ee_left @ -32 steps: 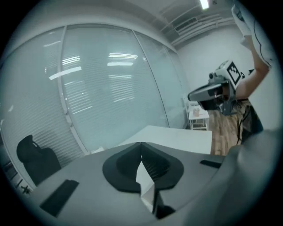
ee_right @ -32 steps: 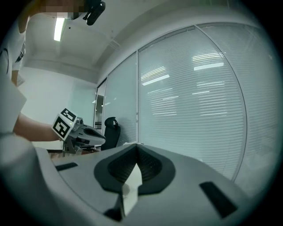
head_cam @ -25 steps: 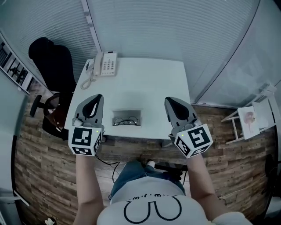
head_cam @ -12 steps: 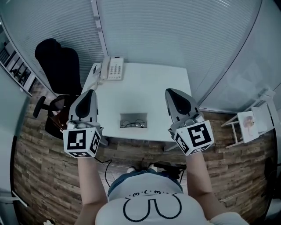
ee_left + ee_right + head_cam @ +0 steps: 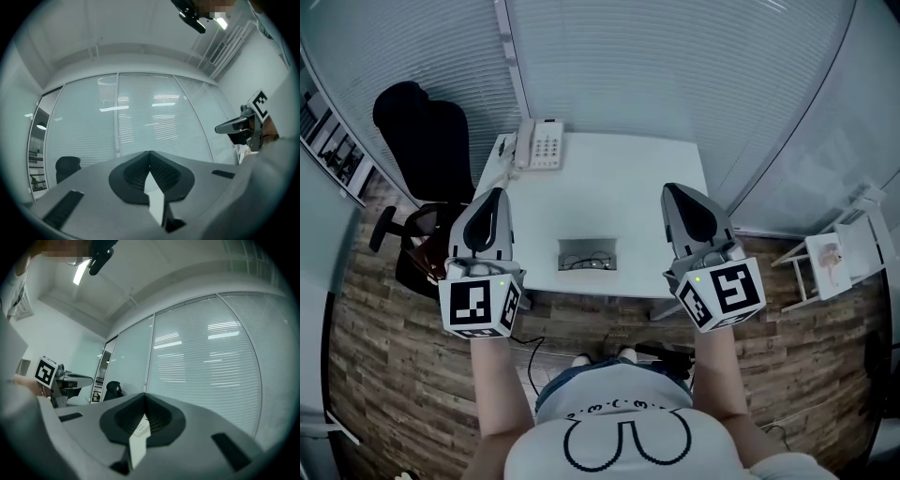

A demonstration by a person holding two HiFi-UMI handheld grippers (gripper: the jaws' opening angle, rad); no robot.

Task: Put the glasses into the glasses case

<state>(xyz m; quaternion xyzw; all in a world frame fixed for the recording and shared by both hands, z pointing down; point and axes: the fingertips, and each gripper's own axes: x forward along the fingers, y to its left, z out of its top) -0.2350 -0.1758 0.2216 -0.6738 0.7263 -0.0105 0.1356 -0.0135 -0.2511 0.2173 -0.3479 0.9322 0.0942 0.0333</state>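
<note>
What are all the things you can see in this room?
table: one, white, in the middle
phone: one, white, on the table's far left corner
case: one, grey, open, near the table's front edge
glasses: one pair, dark, inside the case
chair: one, black, left of the table
rack: one, white, on the floor at the right
floor: brown wood planks, around the table
blinds: pale, closed, beyond the table
left gripper: one, grey with a black-and-white cube, shut, empty, over the table's left edge
right gripper: one, same colours, shut, empty, over the table's right side
arms: two, bare, behind the grippers
</note>
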